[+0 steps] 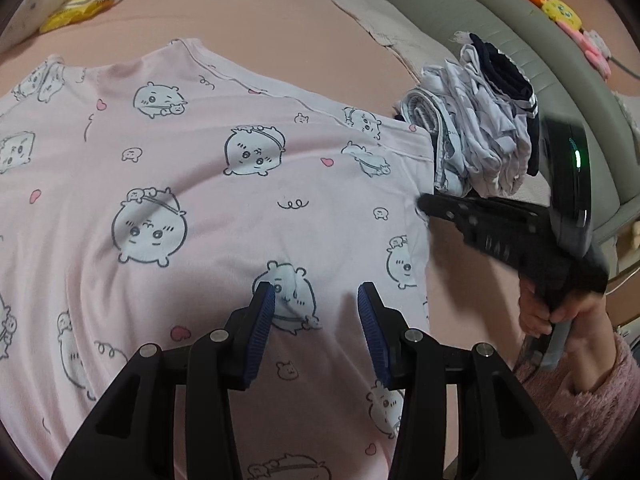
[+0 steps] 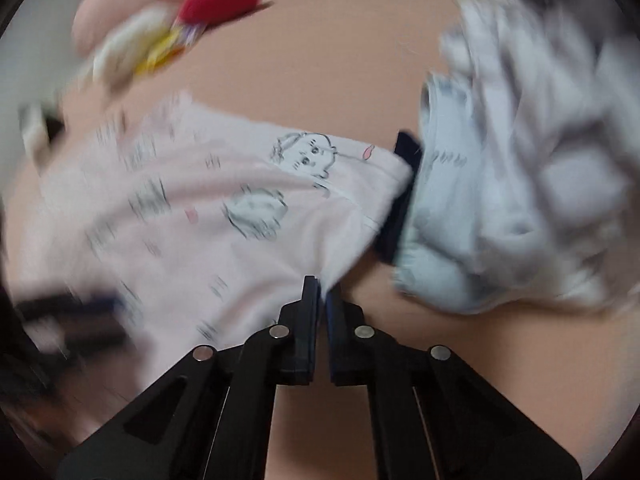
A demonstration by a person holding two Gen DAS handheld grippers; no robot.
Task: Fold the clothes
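Peach bedsheet [image 1: 280,16] served as work surface, grey headboard beyond. Left gripper [image 1: 316,312] hovered half open over pink printed shirt [image 1: 208,184], nothing between jaws. Right gripper [image 2: 323,292] was clamped shut at shirt's right edge, thin fabric apparently pinched. Shirt lay flat; looked light, soft, limp, likely to sag. Best grips: hem corners, shoulder seams. Crumpled white clothes [image 1: 480,140] sat just beside.

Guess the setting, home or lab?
Probably a home bedroom: pink pajama top spread on a bed sheet, a pile of clothes beside it, plush toys along the padded edge.
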